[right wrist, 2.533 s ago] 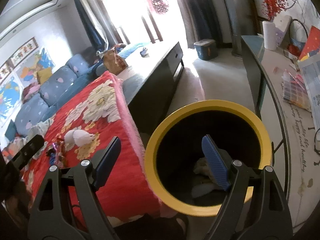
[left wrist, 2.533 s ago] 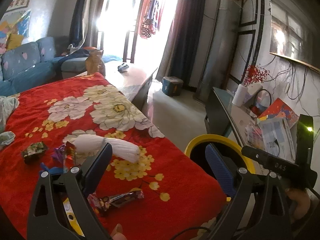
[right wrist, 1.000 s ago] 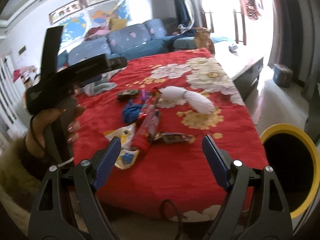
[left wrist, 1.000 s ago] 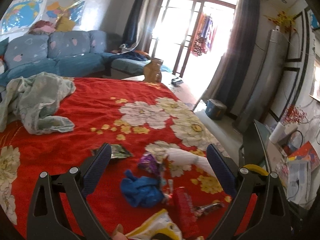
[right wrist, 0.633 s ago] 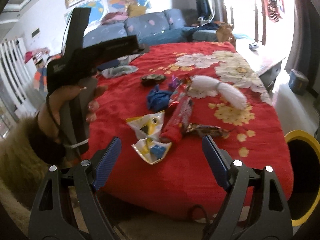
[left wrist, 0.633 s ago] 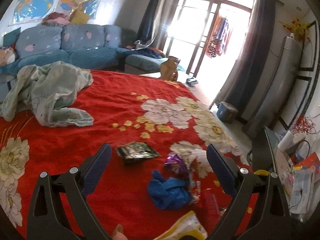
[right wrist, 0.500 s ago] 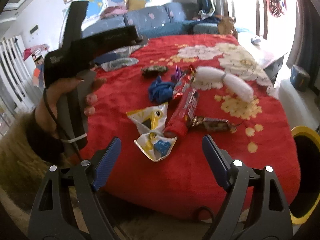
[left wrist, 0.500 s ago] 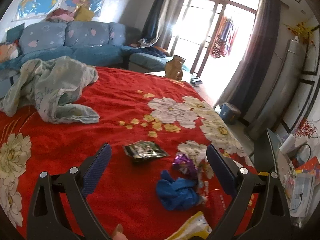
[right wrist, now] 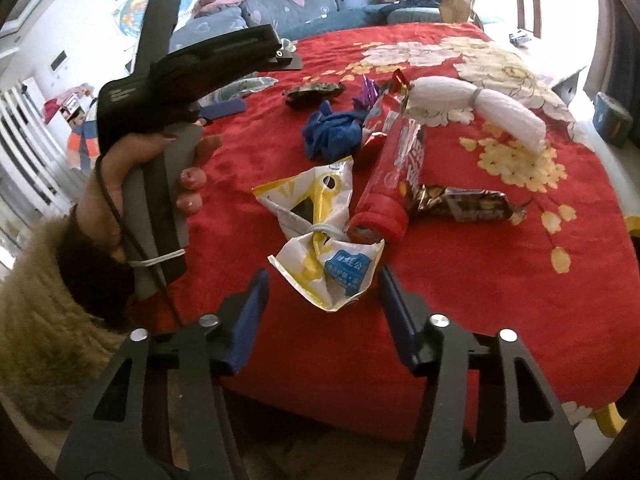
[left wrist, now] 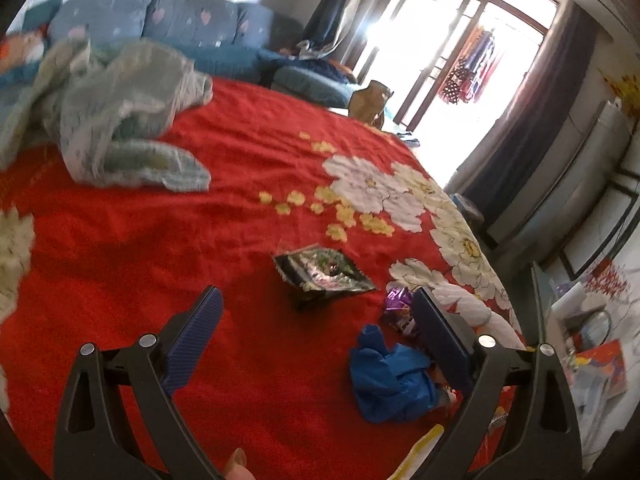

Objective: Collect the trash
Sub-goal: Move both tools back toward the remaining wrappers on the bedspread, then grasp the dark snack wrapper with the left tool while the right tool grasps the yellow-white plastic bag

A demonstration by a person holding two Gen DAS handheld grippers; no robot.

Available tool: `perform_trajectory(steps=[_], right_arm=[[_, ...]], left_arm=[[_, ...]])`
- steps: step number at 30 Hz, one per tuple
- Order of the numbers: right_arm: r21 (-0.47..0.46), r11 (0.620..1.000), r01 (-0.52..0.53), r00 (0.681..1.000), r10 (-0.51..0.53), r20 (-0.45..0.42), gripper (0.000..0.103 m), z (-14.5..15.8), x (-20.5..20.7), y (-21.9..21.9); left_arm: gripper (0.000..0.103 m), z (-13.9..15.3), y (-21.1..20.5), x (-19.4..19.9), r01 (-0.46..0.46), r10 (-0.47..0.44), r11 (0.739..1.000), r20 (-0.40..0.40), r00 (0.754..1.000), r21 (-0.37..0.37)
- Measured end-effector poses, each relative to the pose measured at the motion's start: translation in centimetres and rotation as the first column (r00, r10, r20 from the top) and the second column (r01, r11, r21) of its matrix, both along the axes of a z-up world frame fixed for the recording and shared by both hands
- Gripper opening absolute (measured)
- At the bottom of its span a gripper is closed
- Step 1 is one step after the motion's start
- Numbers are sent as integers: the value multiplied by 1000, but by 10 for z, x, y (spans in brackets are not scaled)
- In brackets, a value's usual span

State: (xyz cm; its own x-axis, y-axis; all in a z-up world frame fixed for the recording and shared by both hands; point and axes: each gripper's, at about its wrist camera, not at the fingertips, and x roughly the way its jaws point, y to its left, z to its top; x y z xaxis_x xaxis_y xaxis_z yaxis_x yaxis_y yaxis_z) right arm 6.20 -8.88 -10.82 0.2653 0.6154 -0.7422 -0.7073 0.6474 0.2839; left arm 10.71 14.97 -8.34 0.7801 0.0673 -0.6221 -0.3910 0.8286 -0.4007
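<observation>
Holding a gripper in each hand, I am leaning over a bed covered by a red blanket with white and yellow flowers [right wrist: 460,288], where the trash is lying in a loose cluster. My right gripper [right wrist: 324,300] is hanging over the near edge with its jaws part way apart; they have just been closing, and the lower end of a crumpled white, yellow and blue plastic wrapper [right wrist: 320,240] is sitting between the blue pads, though I cannot tell whether they are touching it. Just beyond it a red tubular snack package [right wrist: 394,178] is lying with its open end touching the wrapper, and a brown shiny candy-bar wrapper [right wrist: 464,202] is resting against its right side. Farther back, a crumpled blue plastic glove [right wrist: 332,134] is sitting beside a small purple foil wrapper [right wrist: 368,90], with a dark green foil packet [right wrist: 314,92] to their left and a white bundle of cloth tied in the middle [right wrist: 476,110] to the right.

My left gripper [left wrist: 316,328] is standing wide apart and empty above the blanket, aimed toward the dark green foil packet [left wrist: 322,274], which is lying well ahead between the pads. The blue glove [left wrist: 390,378] and purple wrapper [left wrist: 398,306] are near its right finger. My left hand [right wrist: 160,176] is wrapping the handle. A pale green rumpled garment [left wrist: 116,120] is heaped at the far left of the bed.
</observation>
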Motion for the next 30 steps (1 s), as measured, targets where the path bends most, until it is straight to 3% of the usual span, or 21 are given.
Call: perform_trajectory(steps=[6,11,15,19,23,30], right_arm=[[9,1000,3,1000,-3,-14,46,-1,1,3],[16,1000,3,1000,-3,-14,46,0,1,5],[21,1000,13,1000,-13,-20,28,-1,4,3],[30,999,14,1000,-13,-17,25,0,3,1],[44,999,5,1000,-6,12,23,7,-2,-1],[75,997,12,999,-15,44,21,19,-3,-8]], left_arm=[[81,-17,15,11,7,-5,988,10,1000,-155],[66,-25,21,21,4,0,975,19,1000,-224],[51,-32,27,28,-13,15,966,5,1000,-259],[21,-37,30,30,-13,13,965,-5,1000,-263],[14,-33,28,27,9,-4,967,21,1000,-255],[13,-11,24,12,33,-17,980,80,997,-197]])
